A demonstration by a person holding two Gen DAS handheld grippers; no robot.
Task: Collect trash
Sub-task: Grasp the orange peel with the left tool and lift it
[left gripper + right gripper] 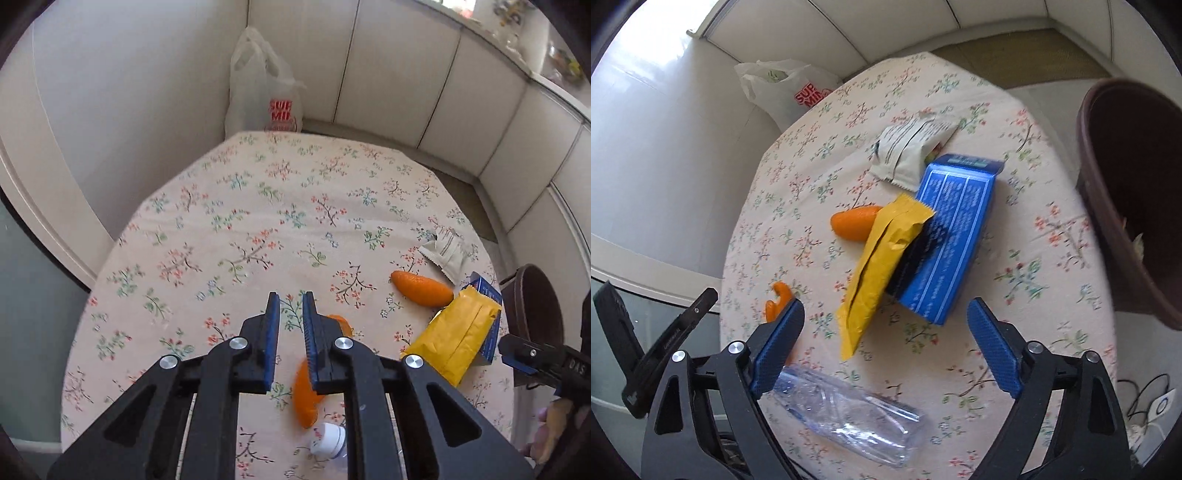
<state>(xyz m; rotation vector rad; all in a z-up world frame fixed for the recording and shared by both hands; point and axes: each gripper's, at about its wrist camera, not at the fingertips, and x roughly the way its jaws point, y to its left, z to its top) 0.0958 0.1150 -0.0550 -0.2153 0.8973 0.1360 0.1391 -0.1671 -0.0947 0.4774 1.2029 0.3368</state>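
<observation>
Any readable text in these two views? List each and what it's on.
"SUP / MI", red, cut off: white plastic bag behind the table.
"DAS", partial: body of the right gripper seen from the left wrist view.
Blue carton: white print in columns, too blurred to read.
White wrapper: fine print, too small to read.
Bottle cap: red mark, unreadable.
Yellow packet: no text visible.

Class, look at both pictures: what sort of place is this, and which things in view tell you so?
Probably a room in a home: a table under a floral tablecloth, strewn with orange peel and a plastic bottle, a shopping bag in the corner and a brown bin beside it.
</observation>
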